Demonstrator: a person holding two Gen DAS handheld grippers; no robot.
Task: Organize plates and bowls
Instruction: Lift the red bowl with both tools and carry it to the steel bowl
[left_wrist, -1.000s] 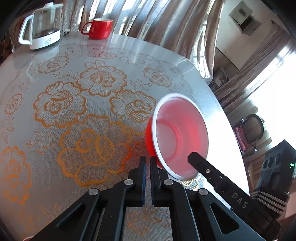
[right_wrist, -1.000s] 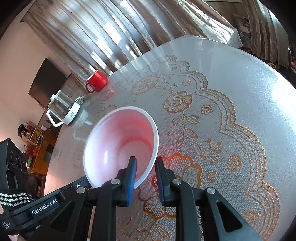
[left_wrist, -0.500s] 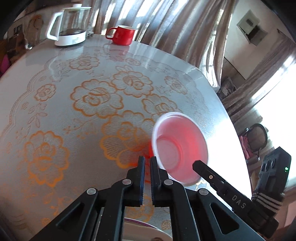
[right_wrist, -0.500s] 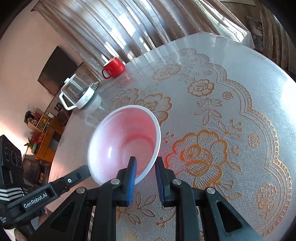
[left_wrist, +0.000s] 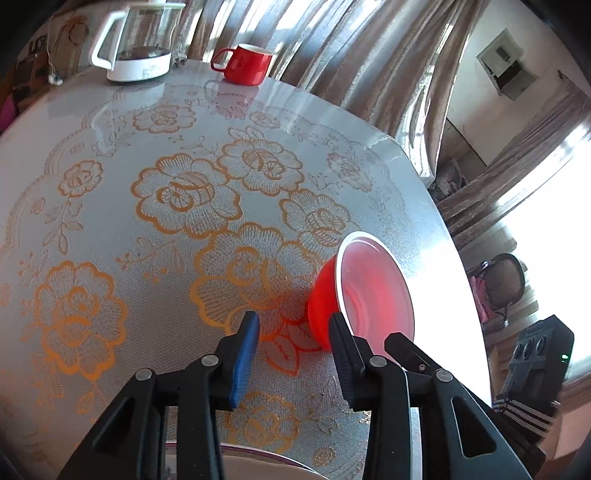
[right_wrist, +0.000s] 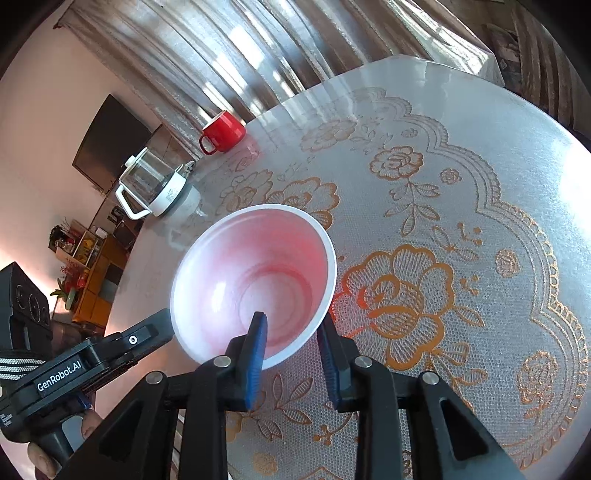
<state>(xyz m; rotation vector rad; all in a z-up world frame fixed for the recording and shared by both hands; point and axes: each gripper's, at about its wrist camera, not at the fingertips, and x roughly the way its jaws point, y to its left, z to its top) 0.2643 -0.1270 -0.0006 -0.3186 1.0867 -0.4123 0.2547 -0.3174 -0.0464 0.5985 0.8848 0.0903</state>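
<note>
A red bowl with a white inside (left_wrist: 373, 291) is held tilted above the lace-patterned table (left_wrist: 147, 166). My right gripper (right_wrist: 291, 328) is shut on its near rim (right_wrist: 258, 280), one finger inside and one outside. In the left wrist view the right gripper shows at the bowl's lower edge (left_wrist: 410, 350). My left gripper (left_wrist: 293, 332) is open and empty, just left of the bowl; its right finger is close to the bowl's red outside. The rim of a plate (left_wrist: 258, 452) shows at the bottom of the left wrist view, below my left gripper.
A glass kettle with a white base (left_wrist: 140, 40) and a red mug (left_wrist: 245, 64) stand at the table's far edge; both also show in the right wrist view, kettle (right_wrist: 155, 184) and mug (right_wrist: 221, 133). Curtains hang behind the table.
My left gripper has opened; it was shut before. The right gripper has kept hold of the bowl, which now sits closer to the left gripper's right finger.
</note>
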